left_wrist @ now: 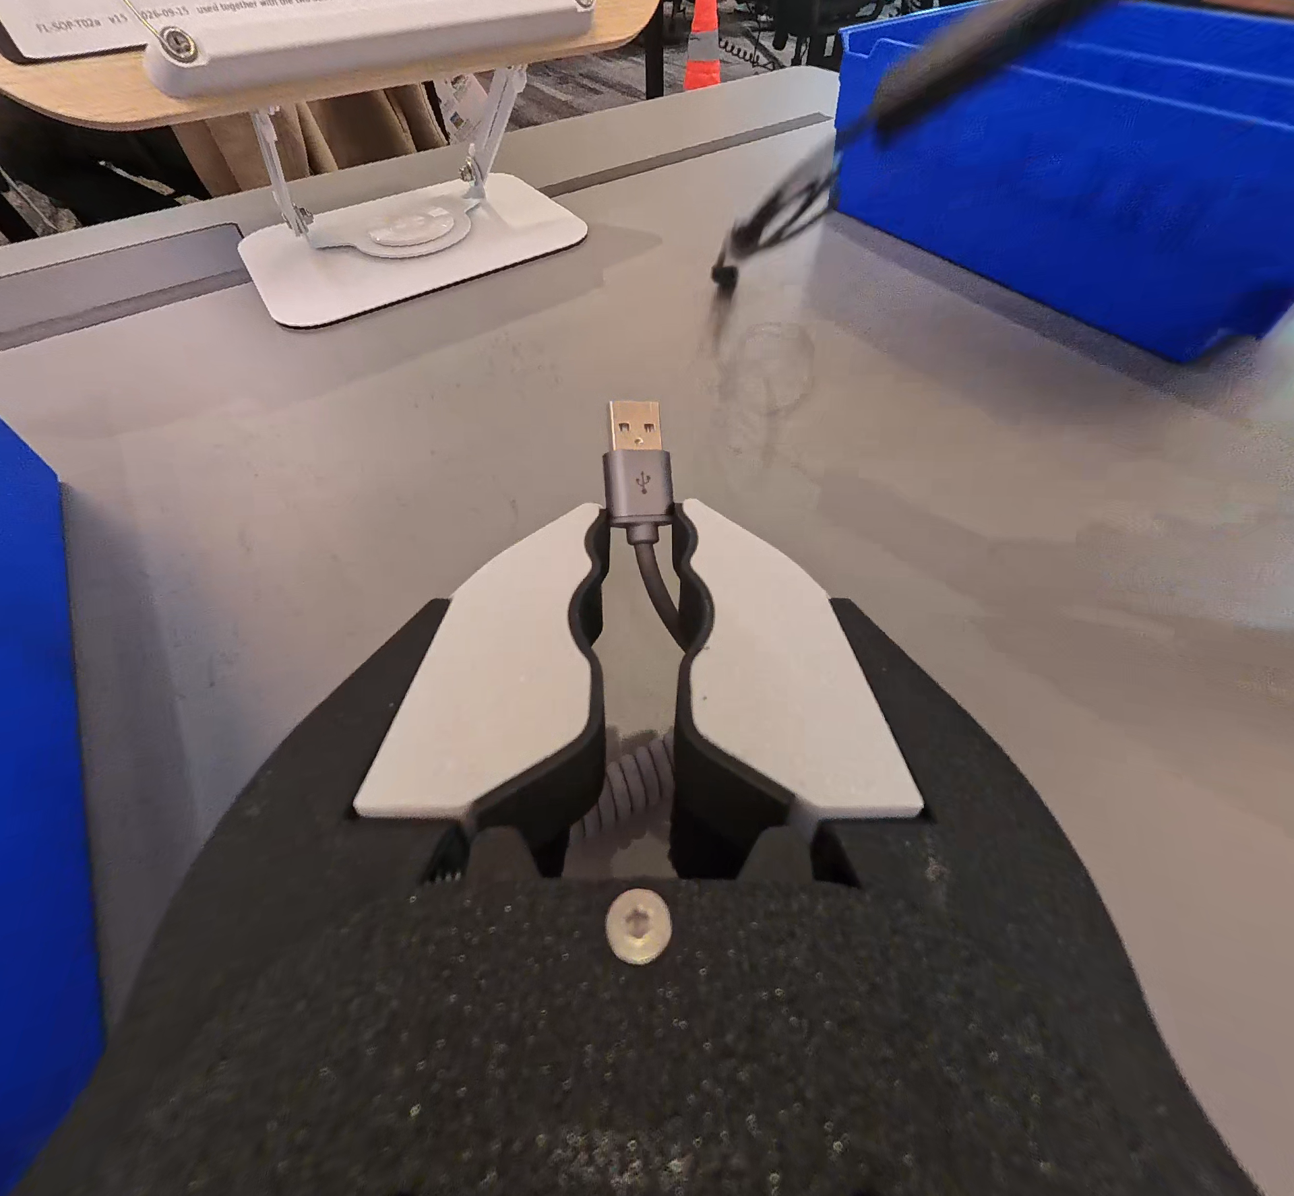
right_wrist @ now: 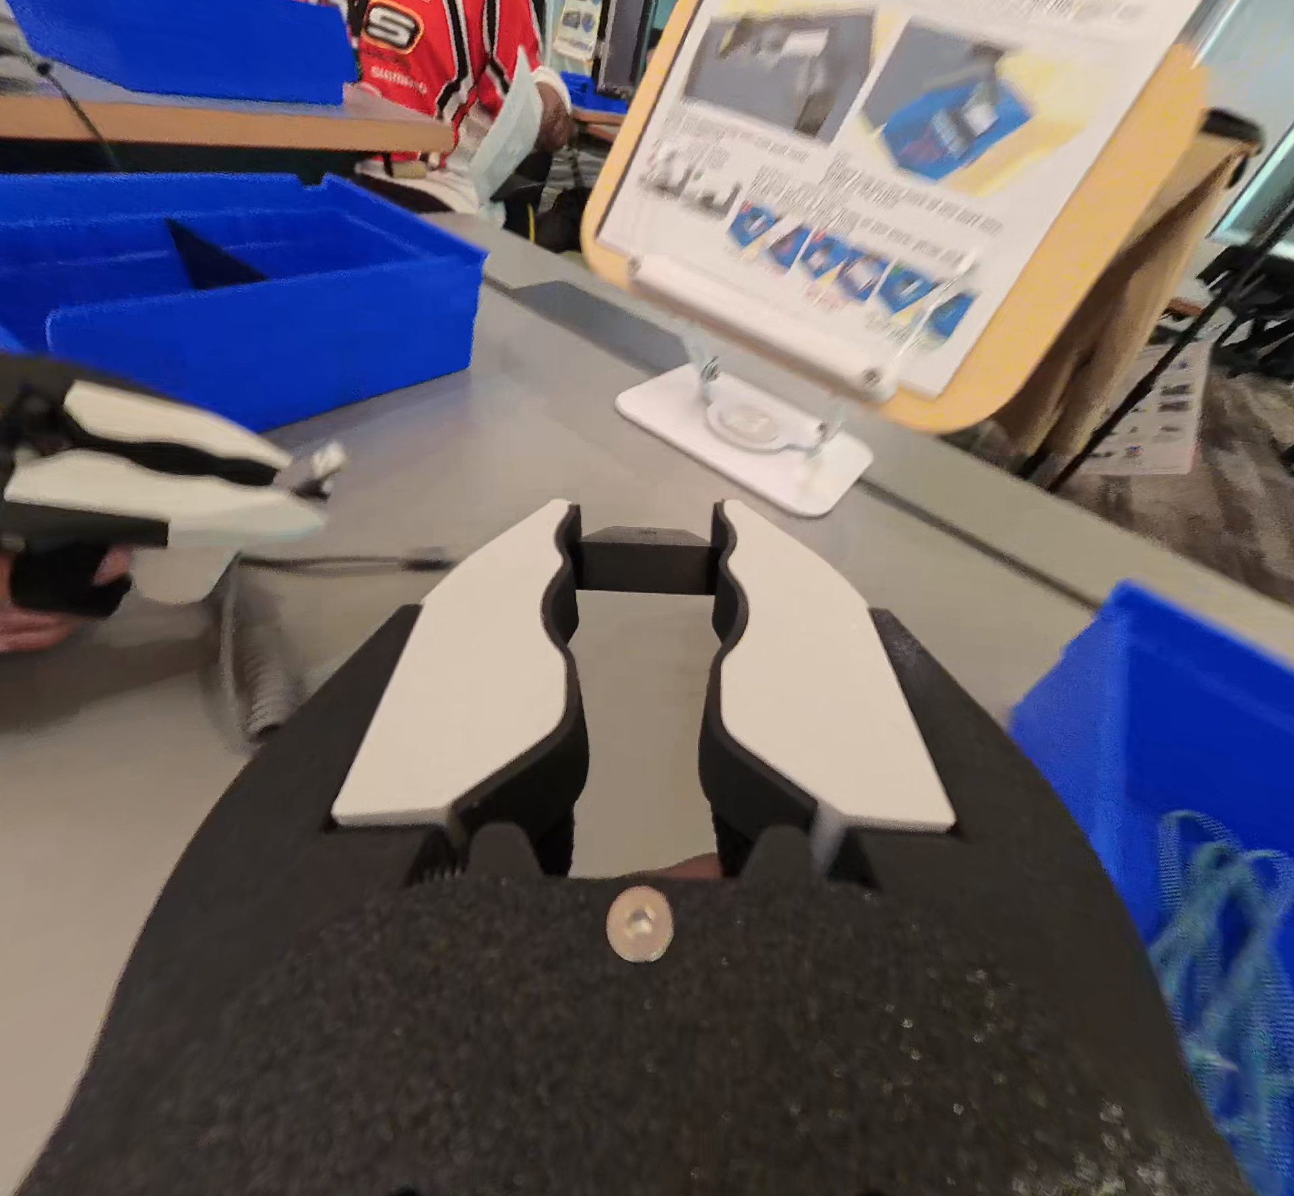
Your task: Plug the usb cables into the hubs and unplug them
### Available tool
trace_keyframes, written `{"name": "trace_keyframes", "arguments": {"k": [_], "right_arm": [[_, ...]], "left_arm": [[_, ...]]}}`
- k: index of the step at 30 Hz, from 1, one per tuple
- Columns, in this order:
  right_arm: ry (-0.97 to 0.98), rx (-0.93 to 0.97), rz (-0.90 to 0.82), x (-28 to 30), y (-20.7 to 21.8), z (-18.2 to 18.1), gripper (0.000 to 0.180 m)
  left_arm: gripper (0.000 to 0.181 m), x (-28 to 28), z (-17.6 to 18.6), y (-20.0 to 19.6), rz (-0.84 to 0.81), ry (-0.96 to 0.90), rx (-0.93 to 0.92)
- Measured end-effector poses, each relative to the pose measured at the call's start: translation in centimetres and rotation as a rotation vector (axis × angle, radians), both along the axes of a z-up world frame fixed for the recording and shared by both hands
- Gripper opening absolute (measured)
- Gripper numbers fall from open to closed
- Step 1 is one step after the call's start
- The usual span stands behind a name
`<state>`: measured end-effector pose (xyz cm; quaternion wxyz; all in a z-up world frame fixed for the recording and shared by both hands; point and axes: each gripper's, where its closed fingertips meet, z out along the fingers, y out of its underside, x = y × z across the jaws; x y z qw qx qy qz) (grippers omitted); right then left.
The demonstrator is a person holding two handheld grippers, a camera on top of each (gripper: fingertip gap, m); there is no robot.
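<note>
My left gripper (left_wrist: 638,513) is shut on a grey USB plug (left_wrist: 636,462). The plug's metal tip points forward above the grey table (left_wrist: 350,462), and its grey cable (left_wrist: 658,595) curves back between the fingers to a coiled part. My right gripper (right_wrist: 648,536) is shut on a black hub (right_wrist: 648,560), held crosswise between its fingertips above the table. In the left wrist view the hub (left_wrist: 1015,21) is a blurred dark bar at the upper right, with a thin black lead (left_wrist: 763,217) dangling from it. The left gripper (right_wrist: 308,487) also shows at the left of the right wrist view.
A sheet stand on a white base (left_wrist: 413,252) stands at the table's far edge (right_wrist: 742,441). Blue bins sit at the right (left_wrist: 1050,182), at the left (right_wrist: 245,308) and close by (right_wrist: 1155,742). An orange cone (left_wrist: 704,35) and a seated person in red (right_wrist: 420,14) are beyond. The grippers' ends are close to 20 centimetres from one another. About 35 centimetres separates my left fingertips from the white base (left_wrist: 413,252). The right camera catches it too, in the right wrist view (right_wrist: 719,430).
</note>
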<state>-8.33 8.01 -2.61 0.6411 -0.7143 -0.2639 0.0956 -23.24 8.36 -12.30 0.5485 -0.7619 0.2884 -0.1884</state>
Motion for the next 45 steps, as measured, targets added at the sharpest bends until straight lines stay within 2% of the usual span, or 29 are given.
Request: {"name": "trace_keyframes", "arguments": {"k": [4, 8, 10, 12, 15, 21, 24, 28, 33, 36, 38, 41, 45], "right_arm": [[0.006, 0.016, -0.031, 4.9, 1.6, 10.5, 0.035], [-0.037, 0.062, -0.122, 10.8, 1.3, 20.4, 0.035], [-0.086, 0.095, -0.194, 13.9, 1.1, 23.6, 0.035], [-0.119, 0.101, -0.254, 16.8, 1.5, 24.8, 0.035], [-0.103, 0.038, -0.296, 20.3, 3.2, 21.9, 0.035], [-0.034, -0.178, -0.350, 24.4, 5.8, 7.9, 0.035], [-0.023, -0.283, -0.369, 25.4, 5.7, 1.7, 0.035], [-0.043, -0.473, -0.383, 25.8, 4.5, -4.9, 0.036], [-0.043, -0.692, -0.422, 26.5, 2.4, -10.1, 0.036], [-0.043, -0.691, -0.438, 26.9, 1.9, -11.0, 0.037], [-0.021, -0.626, -0.431, 26.6, 1.5, -10.0, 0.050], [-0.003, -0.461, -0.435, 25.6, 0.1, -6.0, 0.061], [0.064, -0.250, -0.367, 21.4, -3.2, -0.2, 0.059]], "left_arm": [[0.016, 0.0, -0.1, 0.0, -0.007, -0.003, -0.009], [0.016, 0.1, -0.3, 0.0, -0.017, -0.001, -0.017], [0.016, 0.2, -0.3, 0.0, -0.020, 0.005, -0.015], [0.016, 0.3, -0.4, -0.1, -0.022, 0.013, -0.012], [0.016, 0.4, -0.3, -0.1, -0.025, 0.009, -0.007], [0.016, 0.3, -0.3, 0.1, -0.024, -0.003, -0.024], [0.016, 0.3, -0.4, 0.1, -0.025, 0.002, -0.023], [0.016, 0.4, -0.4, 0.1, -0.025, 0.002, -0.026], [0.016, 1.0, -0.5, 0.2, -0.041, -0.010, -0.053], [0.016, 1.8, -0.6, 0.4, -0.061, -0.001, -0.076], [0.016, 3.1, -0.4, 0.5, -0.100, -0.003, -0.108], [0.016, 5.7, -0.2, 0.9, -0.153, 0.012, -0.133], [0.016, 10.4, -1.2, 1.9, -0.215, 0.085, -0.184]]}}
